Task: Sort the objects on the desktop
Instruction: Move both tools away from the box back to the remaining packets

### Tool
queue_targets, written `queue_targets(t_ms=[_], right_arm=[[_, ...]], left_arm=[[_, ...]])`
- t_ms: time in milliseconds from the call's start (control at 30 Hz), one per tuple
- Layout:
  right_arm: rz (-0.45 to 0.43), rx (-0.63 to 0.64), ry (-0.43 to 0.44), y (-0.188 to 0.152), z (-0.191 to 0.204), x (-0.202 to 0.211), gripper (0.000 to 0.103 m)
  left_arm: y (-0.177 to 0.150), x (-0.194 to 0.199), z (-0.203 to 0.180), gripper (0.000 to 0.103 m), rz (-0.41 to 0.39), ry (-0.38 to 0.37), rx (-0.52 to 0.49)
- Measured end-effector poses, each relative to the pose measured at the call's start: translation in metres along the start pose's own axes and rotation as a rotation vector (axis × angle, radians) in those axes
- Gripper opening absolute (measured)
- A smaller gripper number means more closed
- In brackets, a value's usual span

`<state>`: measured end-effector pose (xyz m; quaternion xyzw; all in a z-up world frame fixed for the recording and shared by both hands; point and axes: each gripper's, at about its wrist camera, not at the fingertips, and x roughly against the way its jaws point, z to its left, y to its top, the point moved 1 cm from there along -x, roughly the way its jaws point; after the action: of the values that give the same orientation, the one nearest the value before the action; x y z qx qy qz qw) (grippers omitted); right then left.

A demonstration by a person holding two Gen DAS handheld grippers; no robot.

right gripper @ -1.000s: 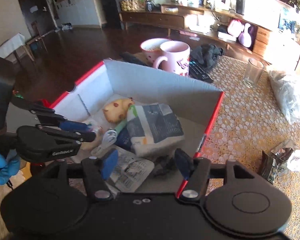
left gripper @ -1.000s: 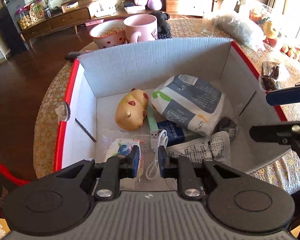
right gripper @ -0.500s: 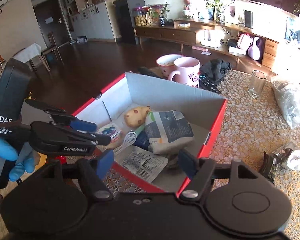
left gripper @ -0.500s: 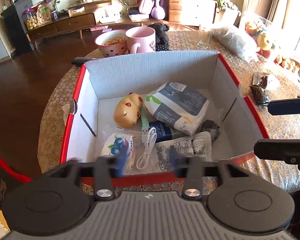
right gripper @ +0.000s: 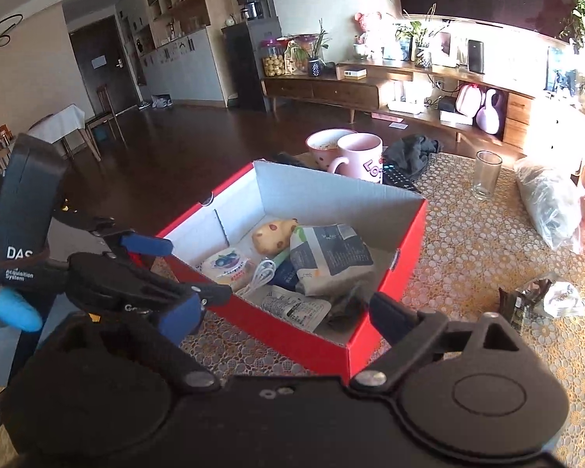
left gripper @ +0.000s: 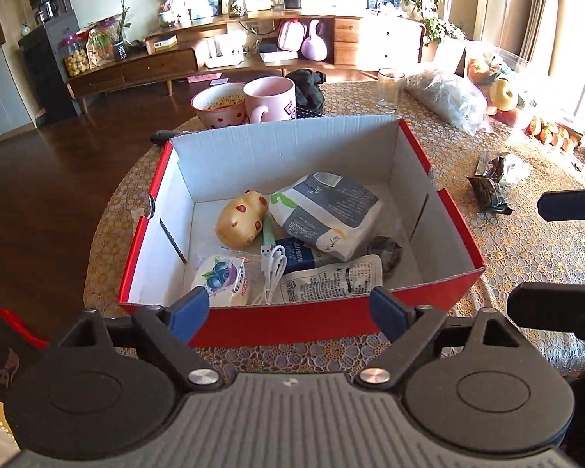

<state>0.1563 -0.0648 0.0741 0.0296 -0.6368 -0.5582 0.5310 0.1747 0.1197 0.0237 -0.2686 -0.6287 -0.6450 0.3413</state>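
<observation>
Both sets of fingers are spread wide and opening further, nothing between them, nothing touched; the left gripper (left gripper: 288, 310) hangs just in front of the near wall of the red box (left gripper: 292, 321), the right gripper (right gripper: 286, 318) sits off that box's near right corner, pads clear of the cardboard. Inside the box things are piled loosely; the blueberry pack (left gripper: 222, 279) lies in the near left corner, probably light and a bit squishy, so I'd pinch it across the short sides; the white cable (left gripper: 271, 269) just right of it is floppy and will slither, best grabbed at the bundled middle; the printed sachet (left gripper: 331, 279) against the near wall is flat and slick, awkward unless you catch an edge; the grey-and-white bag (left gripper: 327, 210) in the middle of the box looks soft and bulky, take it at a corner; the spotted yellow toy (left gripper: 241, 224) left of it looks smooth and rounded, so it could pop out of a pinch. What's still outside the box, well to its right on the desk (left gripper: 526, 257), is a crumpled dark wrapper (left gripper: 489, 191); light and crinkly, easy to crush, any fold will do; the clear glass (left gripper: 390, 87) beyond the box's far wall is the fragile one.
</observation>
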Motion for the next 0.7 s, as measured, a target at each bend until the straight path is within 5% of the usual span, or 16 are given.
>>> queue_targets(t_ms=[700], right_arm=[[-0.052, -0.071, -0.113, -0.045, -0.058, 0.064, 0.094]], left_arm=[[-0.009, 0.032, -0.081, 0.100, -0.087, -0.080, -0.035]])
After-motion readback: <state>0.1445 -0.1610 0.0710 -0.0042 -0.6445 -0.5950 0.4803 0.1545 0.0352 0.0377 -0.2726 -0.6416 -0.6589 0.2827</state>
